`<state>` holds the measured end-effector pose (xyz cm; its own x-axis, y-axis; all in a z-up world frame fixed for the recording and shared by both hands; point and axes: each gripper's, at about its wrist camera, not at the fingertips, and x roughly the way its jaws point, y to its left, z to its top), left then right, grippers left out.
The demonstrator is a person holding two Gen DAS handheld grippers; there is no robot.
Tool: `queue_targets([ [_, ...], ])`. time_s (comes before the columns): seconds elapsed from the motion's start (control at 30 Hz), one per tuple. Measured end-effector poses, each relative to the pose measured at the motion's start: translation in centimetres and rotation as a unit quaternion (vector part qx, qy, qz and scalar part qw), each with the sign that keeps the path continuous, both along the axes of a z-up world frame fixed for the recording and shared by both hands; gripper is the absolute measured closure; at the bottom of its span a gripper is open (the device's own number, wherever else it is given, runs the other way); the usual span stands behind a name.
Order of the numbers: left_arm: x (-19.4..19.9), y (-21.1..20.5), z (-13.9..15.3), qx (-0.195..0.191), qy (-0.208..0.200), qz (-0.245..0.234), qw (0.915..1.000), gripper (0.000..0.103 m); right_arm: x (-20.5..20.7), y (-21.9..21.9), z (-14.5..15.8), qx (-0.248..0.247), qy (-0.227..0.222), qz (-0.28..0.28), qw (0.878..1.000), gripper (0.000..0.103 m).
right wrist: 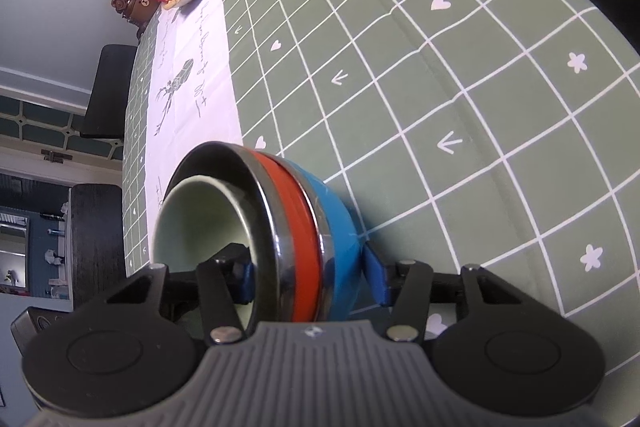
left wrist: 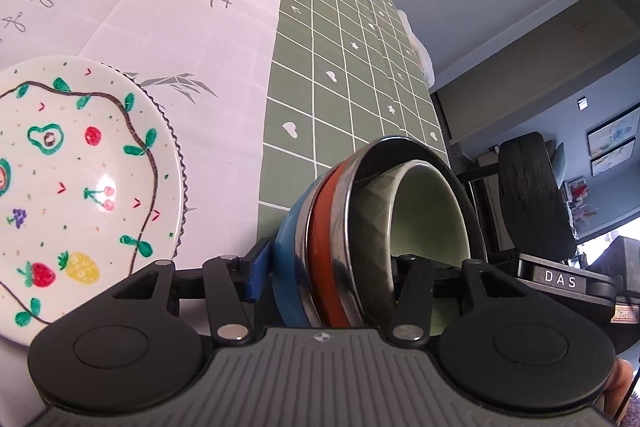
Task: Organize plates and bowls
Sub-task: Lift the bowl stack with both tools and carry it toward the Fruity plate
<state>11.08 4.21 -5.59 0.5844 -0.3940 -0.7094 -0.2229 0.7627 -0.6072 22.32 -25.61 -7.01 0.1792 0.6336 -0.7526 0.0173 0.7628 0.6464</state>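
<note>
The stack of bowls [left wrist: 372, 239] sits right between both sets of jaws at once — the left gripper [left wrist: 328, 271] straddles one side of its wall and the right gripper [right wrist: 314, 277] the opposite side, so neither hand is nearer. In each view one blue pad lies against the blue outer bowl and the other finger reaches inside the rim; both jaws are about half closed and appear to clamp the wall, though the inner contact is partly hidden.

The stack looks nested: a pale green bowl [right wrist: 196, 223] innermost, then a shiny metal-rimmed one with an orange band, then the blue. It rests at the near edge of the table [right wrist: 460, 75], on the green checked cloth. A painted fruit plate [left wrist: 80, 187] lies just to the left — likely the next stop, judging by the task.
</note>
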Motion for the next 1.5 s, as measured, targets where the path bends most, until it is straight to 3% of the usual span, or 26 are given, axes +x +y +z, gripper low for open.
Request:
queue_targets([
  [0.43, -1.5, 1.6, 2.8, 0.006, -0.017, 0.02, 0.9996, 0.047, -0.5, 1.6, 2.2, 0.019, -0.028, 0.018, 0.999, 0.053],
  [0.87, -5.2, 7.0, 6.5, 0.029, -0.041, 0.083, 0.9952, 0.047, -1.8, 8.5, 5.4, 0.051, -0.056, 0.086, 0.993, 0.053],
  [1.3, -7.5, 12.7, 5.6, 0.035, -0.011, 0.15, 0.988, 0.047, -2.6, 15.8, 3.1, 0.058, 0.003, 0.122, 0.991, 0.054],
  [1.5, -7.1, 13.8, 3.8, 0.015, 0.001, 0.155, 0.9878, 0.047, -2.5, 17.1, 2.3, 0.043, 0.002, 0.123, 0.991, 0.054],
])
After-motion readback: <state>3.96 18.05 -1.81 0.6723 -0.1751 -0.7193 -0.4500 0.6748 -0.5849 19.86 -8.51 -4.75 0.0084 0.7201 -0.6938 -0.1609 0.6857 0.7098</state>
